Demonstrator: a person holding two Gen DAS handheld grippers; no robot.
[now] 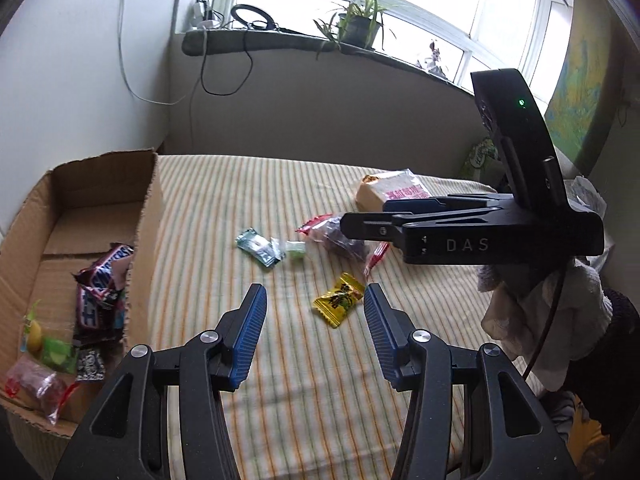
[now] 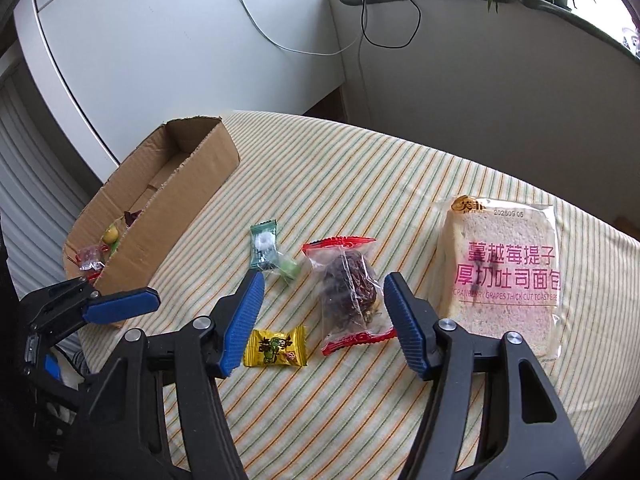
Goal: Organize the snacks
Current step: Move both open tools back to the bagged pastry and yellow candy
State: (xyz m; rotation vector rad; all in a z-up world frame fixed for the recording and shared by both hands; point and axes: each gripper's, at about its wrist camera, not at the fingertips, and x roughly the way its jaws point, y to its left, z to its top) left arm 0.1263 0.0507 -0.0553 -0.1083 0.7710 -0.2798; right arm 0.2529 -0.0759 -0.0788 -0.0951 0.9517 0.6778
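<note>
My left gripper (image 1: 314,290) is open above the striped cloth, nothing between its pads; a yellow candy (image 1: 340,305) lies just beyond its right finger. My right gripper (image 2: 325,278) is open and straddles a clear red-ended packet of dark dried fruit (image 2: 350,292), its pads apart from the packet. In the left wrist view the right gripper (image 1: 360,229) hovers side-on over that packet (image 1: 334,236). The yellow candy (image 2: 276,348) sits by the right gripper's left finger. A green mint candy (image 2: 264,248), a small green jelly (image 2: 290,270) and a toast packet (image 2: 504,272) lie nearby.
A cardboard box (image 1: 100,200) at the left holds a Snickers bag (image 1: 104,280) and several small sweets. Crumpled cloths (image 1: 540,308) lie at the right edge. A sill with a potted plant (image 1: 358,26) and cables runs behind. The left gripper's finger (image 2: 120,304) shows by the box (image 2: 192,200).
</note>
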